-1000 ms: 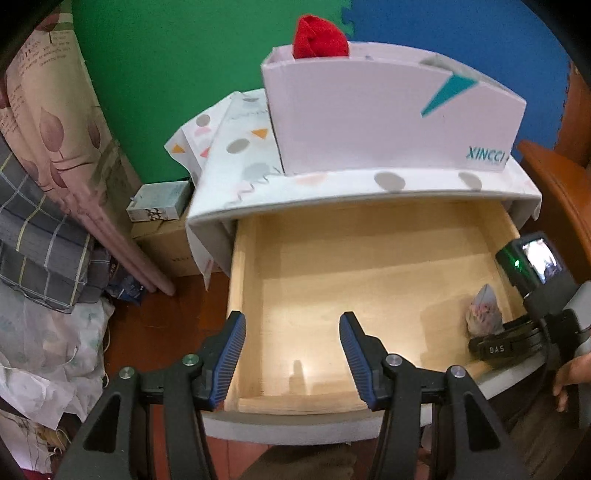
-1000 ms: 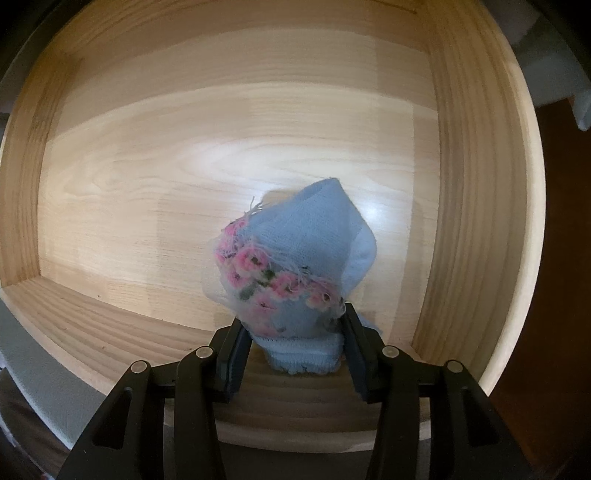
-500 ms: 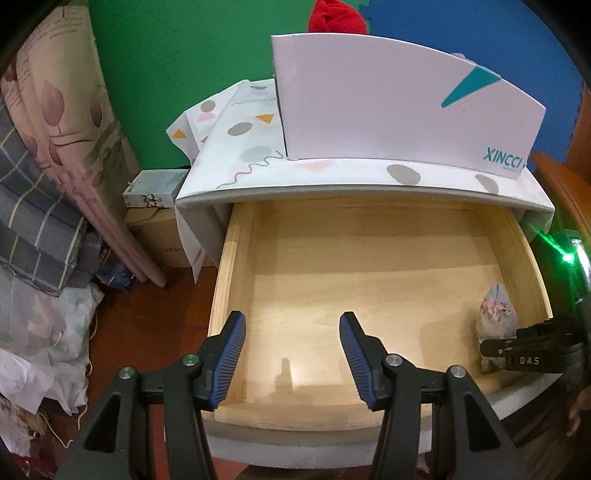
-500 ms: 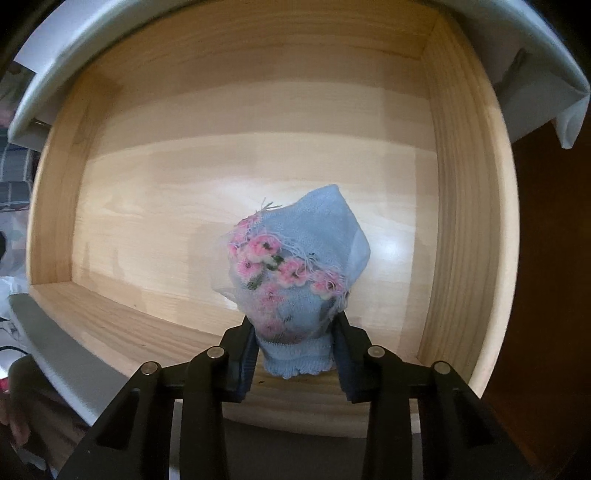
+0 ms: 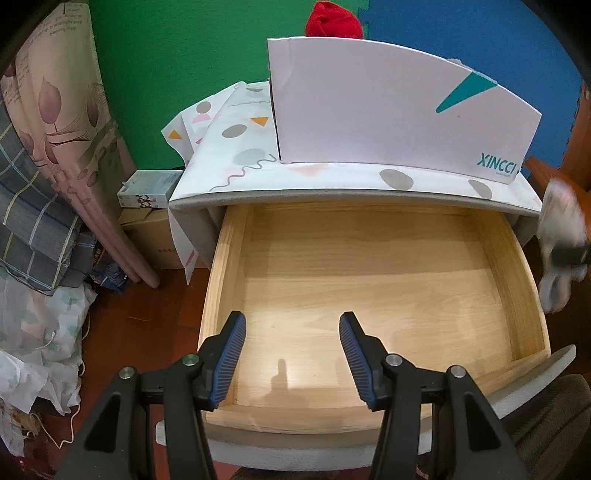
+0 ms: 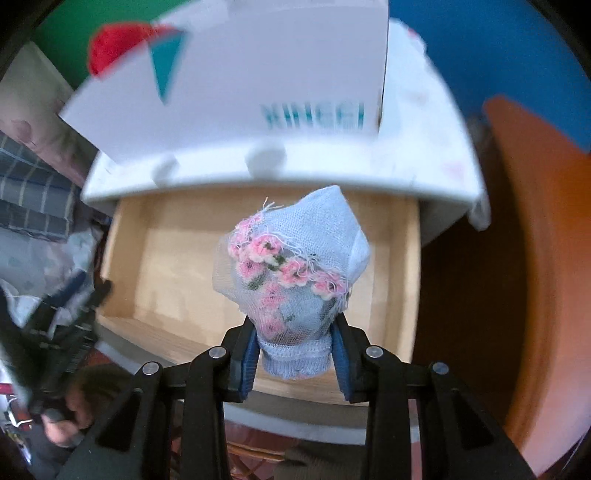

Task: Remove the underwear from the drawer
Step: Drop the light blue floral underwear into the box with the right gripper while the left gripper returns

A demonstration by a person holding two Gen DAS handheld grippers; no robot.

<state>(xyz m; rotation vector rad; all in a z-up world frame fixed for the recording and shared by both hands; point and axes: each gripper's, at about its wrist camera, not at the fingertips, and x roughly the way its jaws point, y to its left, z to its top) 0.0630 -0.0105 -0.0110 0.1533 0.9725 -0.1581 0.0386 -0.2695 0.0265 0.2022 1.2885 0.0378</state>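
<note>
My right gripper is shut on the underwear, a pale blue bundle with pink flowers, held in the air above the open wooden drawer. In the left wrist view the same underwear shows blurred at the far right, above the drawer's right wall. My left gripper is open and empty, above the front part of the drawer, whose wooden floor shows bare.
A white XINCCI box with a red cloth in it stands on the cabinet top. Piled fabrics and small boxes sit at the left. An orange-brown chair stands at the right.
My right gripper has lifted the underwear up out of the drawer and drawn back from it. My left gripper has stayed open, shifting only slightly over the drawer front.
</note>
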